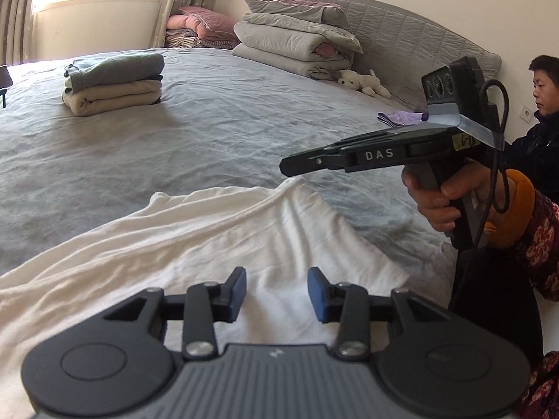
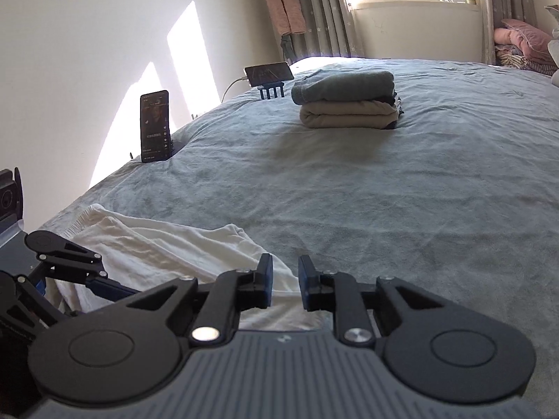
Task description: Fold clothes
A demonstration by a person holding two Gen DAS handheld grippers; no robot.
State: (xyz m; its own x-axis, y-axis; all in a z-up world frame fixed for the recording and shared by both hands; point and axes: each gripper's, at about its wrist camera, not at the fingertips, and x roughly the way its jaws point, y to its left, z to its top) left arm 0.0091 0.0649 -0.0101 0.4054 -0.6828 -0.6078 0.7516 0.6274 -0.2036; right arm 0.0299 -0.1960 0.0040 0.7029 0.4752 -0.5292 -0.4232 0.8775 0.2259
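Observation:
A white garment [image 1: 216,241] lies spread and wrinkled on the grey bed sheet [image 1: 216,125]; it also shows in the right wrist view [image 2: 167,248]. My left gripper [image 1: 276,293] hovers open over the garment, holding nothing. My right gripper [image 2: 284,284] is open above the garment's right edge, empty. In the left wrist view the right gripper [image 1: 297,167] is seen from the side, just above the garment's far corner. In the right wrist view the left gripper's fingers [image 2: 104,284] show at the lower left over the garment.
A stack of folded clothes [image 1: 115,82] [image 2: 346,101] sits farther back on the bed. Folded quilts and pillows [image 1: 297,38] and a plush toy [image 1: 363,82] lie by the headboard. Two phones on stands [image 2: 155,127] [image 2: 269,73] stand at the bed's left edge. A person [image 1: 541,122] sits at right.

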